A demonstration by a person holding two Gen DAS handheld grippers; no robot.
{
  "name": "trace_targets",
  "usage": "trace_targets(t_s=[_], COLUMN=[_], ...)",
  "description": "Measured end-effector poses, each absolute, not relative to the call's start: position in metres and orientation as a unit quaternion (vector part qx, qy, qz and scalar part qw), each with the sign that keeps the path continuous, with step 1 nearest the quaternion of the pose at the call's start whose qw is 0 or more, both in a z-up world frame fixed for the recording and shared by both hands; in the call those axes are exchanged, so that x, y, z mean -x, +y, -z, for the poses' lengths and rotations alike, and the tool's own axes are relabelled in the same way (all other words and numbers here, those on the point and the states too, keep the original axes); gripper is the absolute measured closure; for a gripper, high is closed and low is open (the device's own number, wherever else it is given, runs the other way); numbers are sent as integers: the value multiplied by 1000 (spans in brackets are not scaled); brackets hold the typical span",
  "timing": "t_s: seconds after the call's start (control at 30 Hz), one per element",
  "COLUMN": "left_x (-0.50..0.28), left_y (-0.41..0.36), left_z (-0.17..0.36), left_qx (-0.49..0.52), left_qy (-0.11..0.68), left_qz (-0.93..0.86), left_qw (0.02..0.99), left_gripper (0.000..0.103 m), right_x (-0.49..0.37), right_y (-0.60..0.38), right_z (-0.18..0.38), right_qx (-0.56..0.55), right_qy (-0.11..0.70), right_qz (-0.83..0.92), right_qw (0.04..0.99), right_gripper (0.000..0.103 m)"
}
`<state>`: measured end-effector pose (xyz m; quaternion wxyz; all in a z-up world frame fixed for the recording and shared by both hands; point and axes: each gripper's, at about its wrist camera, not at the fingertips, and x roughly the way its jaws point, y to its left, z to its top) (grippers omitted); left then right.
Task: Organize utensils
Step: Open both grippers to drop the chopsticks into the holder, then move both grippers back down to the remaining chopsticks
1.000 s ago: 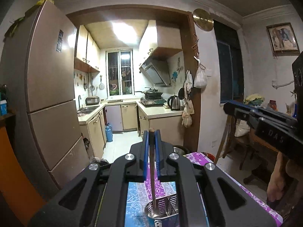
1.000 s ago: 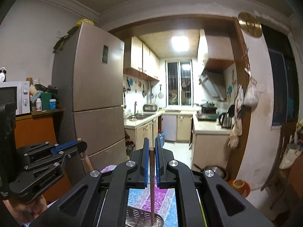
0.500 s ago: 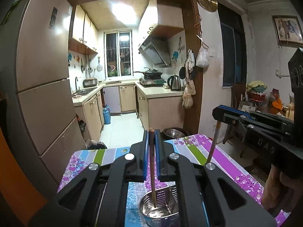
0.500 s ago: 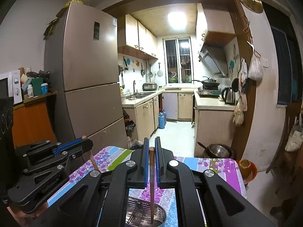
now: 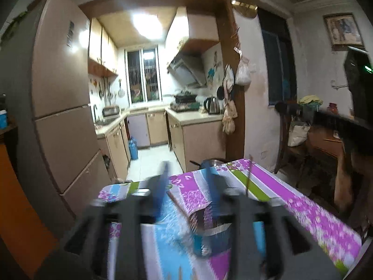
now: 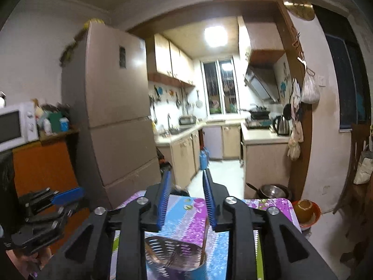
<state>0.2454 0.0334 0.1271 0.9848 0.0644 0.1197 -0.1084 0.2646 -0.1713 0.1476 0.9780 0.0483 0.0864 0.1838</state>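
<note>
A metal utensil holder with a blue base (image 5: 209,233) stands on the flowered tablecloth (image 5: 291,200); it also shows in the right wrist view (image 6: 177,256). Two wooden chopsticks lean in it: one (image 5: 179,204) to the left, one (image 5: 248,177) upright at the right, and one chopstick (image 6: 205,238) shows in the right wrist view. My left gripper (image 5: 186,177) is open and empty above the holder, blurred by motion. My right gripper (image 6: 186,182) is open and empty above the holder. The left gripper also shows at the left of the right wrist view (image 6: 53,200).
A tall fridge (image 6: 116,126) stands left of the table. An orange cabinet (image 6: 44,163) carries a microwave (image 6: 16,126). A kitchen with counters lies beyond the table. A metal pot (image 6: 272,191) and an orange bowl (image 6: 305,210) sit on the floor at the right.
Both grippers have opened and let go of their chopsticks, which now rest in the holder. The left gripper is moving, its view blurred.
</note>
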Motion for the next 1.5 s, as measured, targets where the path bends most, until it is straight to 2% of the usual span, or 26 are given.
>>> trace_targets(t_s=[0.03, 0.17, 0.33, 0.4, 0.43, 0.5, 0.57, 0.67, 1.23, 1.37, 1.5], left_x=[-223, -156, -104, -92, -85, -75, -71, -72, -99, -95, -95], left_y=[44, 82, 122, 132, 132, 129, 120, 115, 118, 118, 117], left_z=[-117, -61, 40, 65, 75, 85, 97, 110, 131, 132, 132], left_qx=[-68, -60, -17, 9, 10, 6, -5, -14, -19, -23, -22], left_qy=[114, 138, 226, 243, 249, 254, 269, 283, 286, 285, 283], left_qz=[110, 115, 87, 78, 76, 75, 84, 84, 59, 60, 60], left_qw=[985, 982, 970, 967, 965, 964, 959, 955, 956, 956, 957], left_gripper=[54, 53, 54, 59, 66, 72, 82, 89, 89, 89, 90], right_x=[-245, -163, -86, -65, -58, -48, -38, -31, -19, -11, -8], right_y=[-177, -190, -190, -187, -185, -184, -182, -180, -187, -197, -211], right_z=[-146, -119, -47, -17, -6, 13, 29, 40, 67, 86, 122], right_qx=[-54, -55, -56, -56, -54, -63, -66, -67, -63, -48, -39], right_qy=[76, 47, 64, 83, 90, 107, 120, 125, 134, 141, 183], right_qz=[-194, -219, -231, -228, -224, -222, -218, -211, -186, -163, -140], right_qw=[977, 973, 969, 968, 969, 967, 966, 967, 971, 975, 972], right_gripper=[70, 64, 64, 64, 64, 64, 64, 64, 64, 64, 64])
